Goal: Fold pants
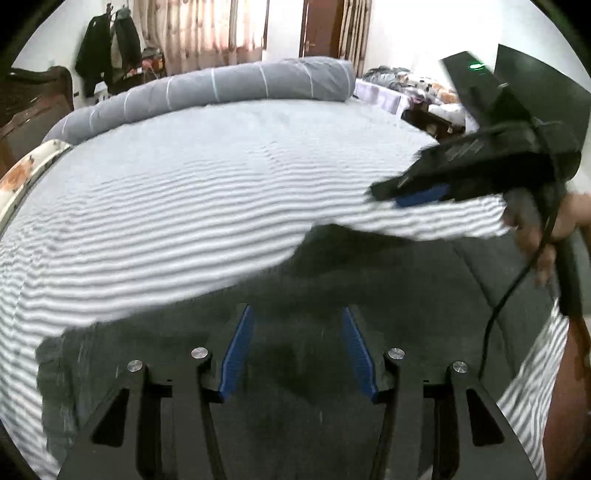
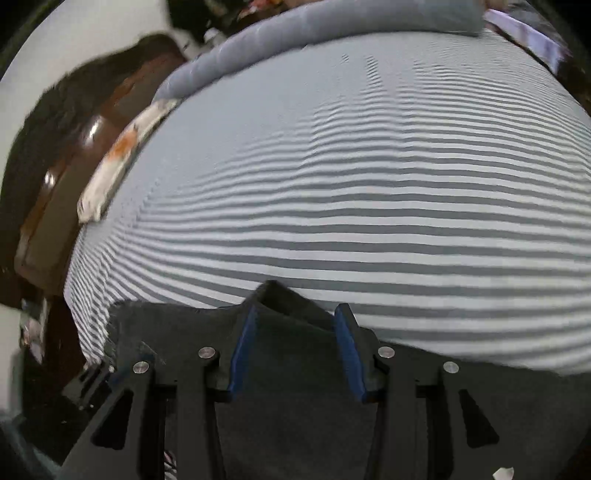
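Both tools, left tool point(image 1: 297, 350) and right tool point(image 2: 300, 347), tilt downward, jaws parted, over dark pants point(image 1: 314, 273).

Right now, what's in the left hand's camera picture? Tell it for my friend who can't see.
Dark grey pants lie on a bed with a grey-and-white striped sheet. The left gripper hangs open over them, nothing between its blue-padded fingers. The right gripper shows at the upper right.

Daylight came through the curtains point(image 1: 207, 26) at the far side, washing them out, while the bed point(image 1: 221, 177) lay evenly lit. Both fisheye views bent strongly toward dark corners. Motion blur smeared the stripes, worst at the bed's left edge.
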Available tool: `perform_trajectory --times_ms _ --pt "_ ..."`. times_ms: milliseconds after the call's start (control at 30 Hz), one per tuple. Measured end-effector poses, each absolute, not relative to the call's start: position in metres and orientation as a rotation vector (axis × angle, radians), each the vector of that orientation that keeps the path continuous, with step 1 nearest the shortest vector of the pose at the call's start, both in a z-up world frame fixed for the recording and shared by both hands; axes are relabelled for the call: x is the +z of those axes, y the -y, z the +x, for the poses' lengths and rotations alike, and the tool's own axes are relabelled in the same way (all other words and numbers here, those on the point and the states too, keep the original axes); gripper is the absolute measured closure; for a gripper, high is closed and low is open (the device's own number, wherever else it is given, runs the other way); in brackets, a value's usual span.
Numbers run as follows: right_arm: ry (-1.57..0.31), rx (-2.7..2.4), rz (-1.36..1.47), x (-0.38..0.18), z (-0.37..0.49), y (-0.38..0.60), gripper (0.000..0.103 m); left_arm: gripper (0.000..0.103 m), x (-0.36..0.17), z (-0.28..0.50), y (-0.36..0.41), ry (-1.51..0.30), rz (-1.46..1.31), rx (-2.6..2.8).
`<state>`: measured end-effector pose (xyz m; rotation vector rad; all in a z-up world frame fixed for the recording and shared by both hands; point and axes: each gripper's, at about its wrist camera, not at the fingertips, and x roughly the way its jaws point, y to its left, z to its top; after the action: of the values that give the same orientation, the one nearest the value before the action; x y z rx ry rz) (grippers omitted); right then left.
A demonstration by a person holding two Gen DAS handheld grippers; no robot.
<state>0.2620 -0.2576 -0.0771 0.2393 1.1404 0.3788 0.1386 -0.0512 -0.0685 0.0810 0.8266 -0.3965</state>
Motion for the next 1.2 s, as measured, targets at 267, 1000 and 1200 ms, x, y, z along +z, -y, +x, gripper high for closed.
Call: perform_trajectory --times_ms 267,1000,1200 --pt "-1.260 0.456 0.195 -0.118 0.290 0.206 0.061 0.048 -0.122 0.172 0.047 -0.961 0.081 -0.385" --pt "-1.144 0.385 0.157 -0.127 0.308 0.195 0.090 0.048 -0.131 0.151 0.013 -0.914 0.065 -0.380" --pt "-1.055 0.364 0.208 -0.090 0.286 0.213 0.077 0.048 -0.114 0.152 0.013 -0.915 0.029 -0.376"
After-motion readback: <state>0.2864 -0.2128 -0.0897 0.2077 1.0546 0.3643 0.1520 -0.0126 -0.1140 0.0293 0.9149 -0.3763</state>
